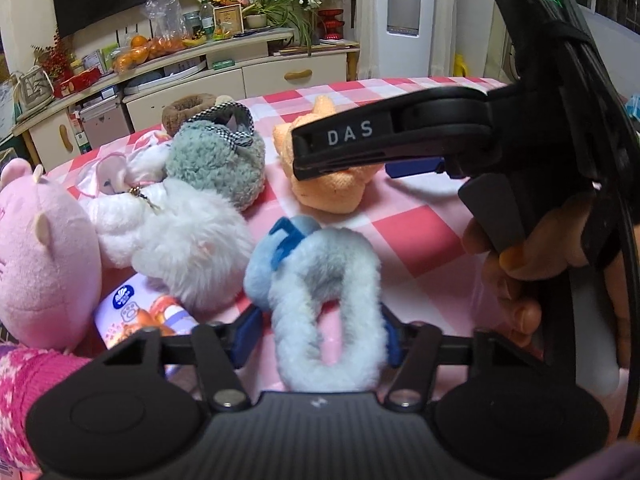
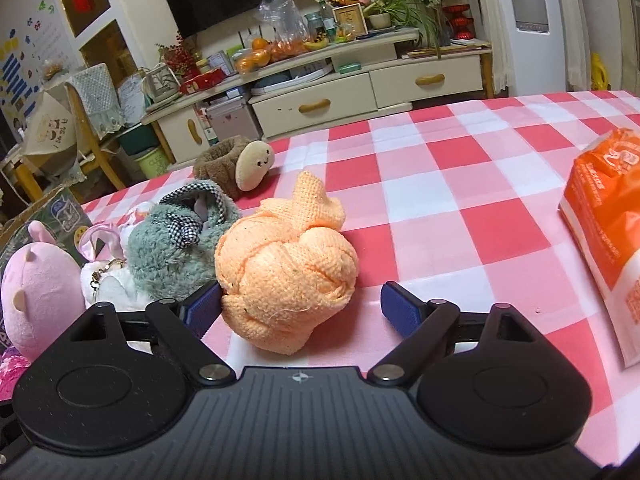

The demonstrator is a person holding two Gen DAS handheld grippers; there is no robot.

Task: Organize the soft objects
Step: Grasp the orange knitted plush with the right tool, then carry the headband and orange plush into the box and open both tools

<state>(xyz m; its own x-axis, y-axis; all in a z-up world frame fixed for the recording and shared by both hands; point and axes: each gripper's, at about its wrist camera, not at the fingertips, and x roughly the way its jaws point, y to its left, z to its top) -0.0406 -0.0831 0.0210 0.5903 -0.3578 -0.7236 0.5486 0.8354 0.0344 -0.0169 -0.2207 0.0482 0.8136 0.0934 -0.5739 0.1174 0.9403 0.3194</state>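
left gripper (image 1: 320, 334): we see its pads pressed on the pale blue fluffy ring (image 1: 324, 304) | right gripper (image 2: 298, 312): we see jaws spread around the orange knitted ball (image 2: 286, 276), not clamped | both on checked tablecloth (image 2: 460, 208)

The pale blue furry ring (image 1: 320, 304) is lying flat on the checked cloth between the left gripper's (image 1: 316, 340) blue pads, which are pressing its sides. The orange knitted ball (image 2: 286, 276) is sitting between the right gripper's (image 2: 300, 312) spread pads, touching the left one, clear of the right one.
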